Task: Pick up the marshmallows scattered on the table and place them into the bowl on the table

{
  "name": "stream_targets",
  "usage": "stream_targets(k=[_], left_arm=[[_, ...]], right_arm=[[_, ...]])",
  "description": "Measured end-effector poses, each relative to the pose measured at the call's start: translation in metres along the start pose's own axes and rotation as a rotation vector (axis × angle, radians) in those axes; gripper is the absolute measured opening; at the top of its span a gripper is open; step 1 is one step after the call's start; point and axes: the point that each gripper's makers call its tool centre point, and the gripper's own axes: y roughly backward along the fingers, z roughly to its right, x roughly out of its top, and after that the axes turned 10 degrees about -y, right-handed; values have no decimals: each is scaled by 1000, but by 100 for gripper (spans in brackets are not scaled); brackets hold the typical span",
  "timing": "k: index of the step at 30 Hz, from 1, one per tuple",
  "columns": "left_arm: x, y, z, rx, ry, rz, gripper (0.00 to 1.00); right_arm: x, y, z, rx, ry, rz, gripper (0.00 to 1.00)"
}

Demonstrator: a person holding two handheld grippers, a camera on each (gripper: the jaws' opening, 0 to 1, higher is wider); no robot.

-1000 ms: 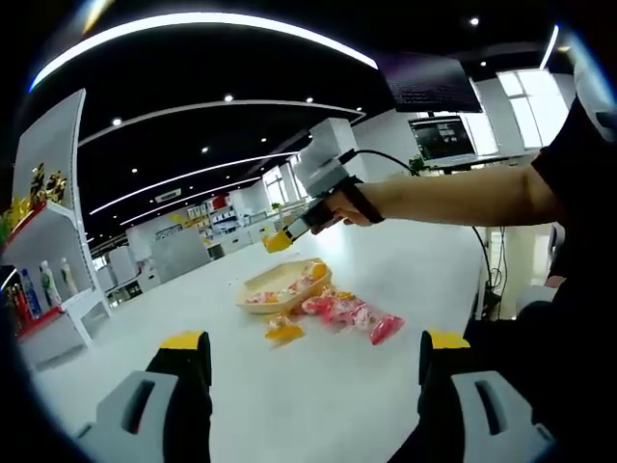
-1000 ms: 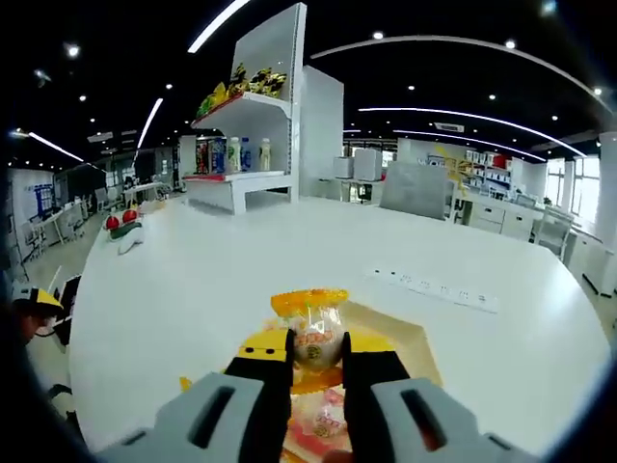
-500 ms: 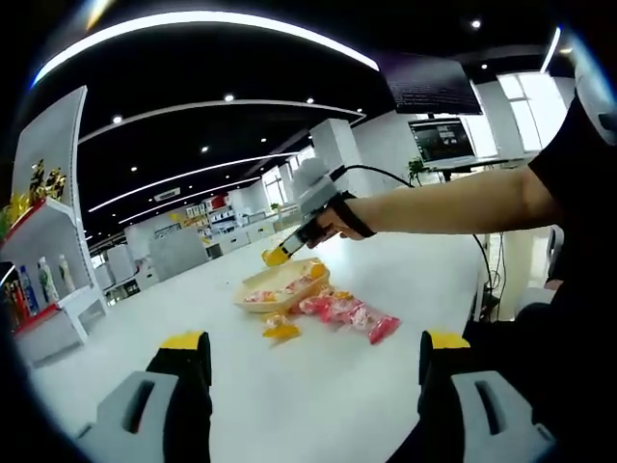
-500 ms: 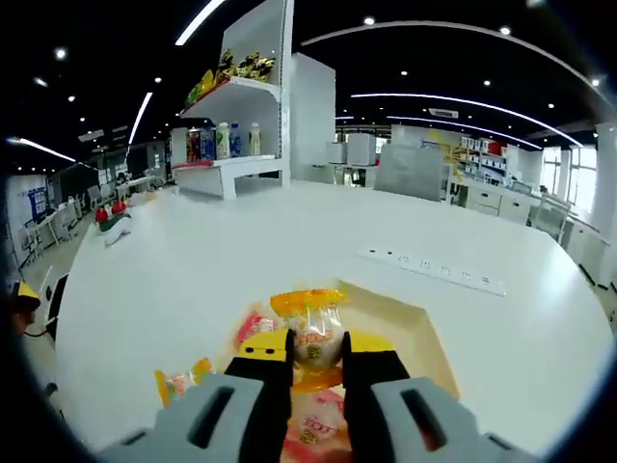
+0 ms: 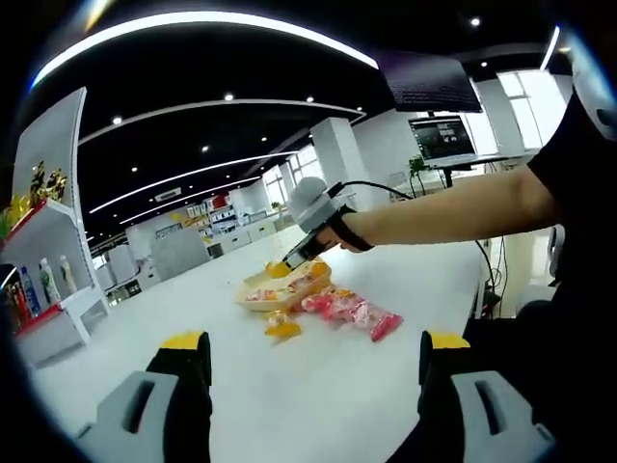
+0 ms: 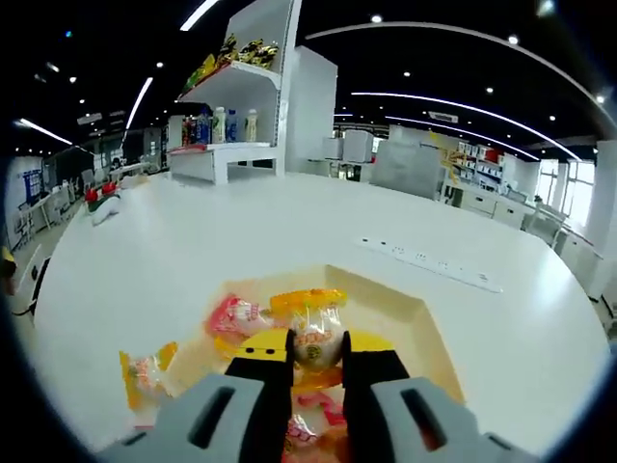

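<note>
broadly, white table (shelves behind); right gripper jaws pinch marshmallow, left gripper jaws agape.

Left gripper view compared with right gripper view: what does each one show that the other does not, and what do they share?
Left gripper view alone: the person's arm reaching out, a row of pink packets beside the bowl, a wall monitor, and the open left claw.

Right gripper view alone: a power strip set in the table, and the right claw shut on an orange-wrapped marshmallow over the bowl.

Both: the bowl, the white table, the shelf unit.
</note>
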Motion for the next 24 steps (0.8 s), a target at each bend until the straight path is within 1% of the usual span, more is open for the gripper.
stream_targets(k=[1, 2, 4, 7, 9, 13, 19, 22, 24], left_arm=[[-1, 0, 0, 0, 0, -1, 88], [-1, 0, 0, -1, 1, -2, 88], [-1, 0, 0, -1, 1, -2, 88], [0, -1, 0, -2, 0, -1, 88], [1, -1, 1, -3, -1, -1, 88], [1, -1, 2, -2, -1, 2, 88], [-2, -1, 4, -8, -13, -8, 87], [-3, -1, 6, -13, -9, -12, 86], [-2, 0, 5, -4, -4, -8, 86]], right_arm=[[1, -1, 2, 1, 10, 0, 17], [1, -1, 0, 18, -13, -3, 17], [1, -1, -1, 22, -17, -3, 17], [-1, -5, -1, 18, 11, -10, 17], [-4, -6, 1, 9, 6, -18, 17], [-2, -6, 1, 12, -14, -16, 17], [1, -5, 2, 5, 24, -2, 17], [1, -6, 2, 11, -11, -4, 18], [0, -6, 0, 29, -7, -7, 18]])
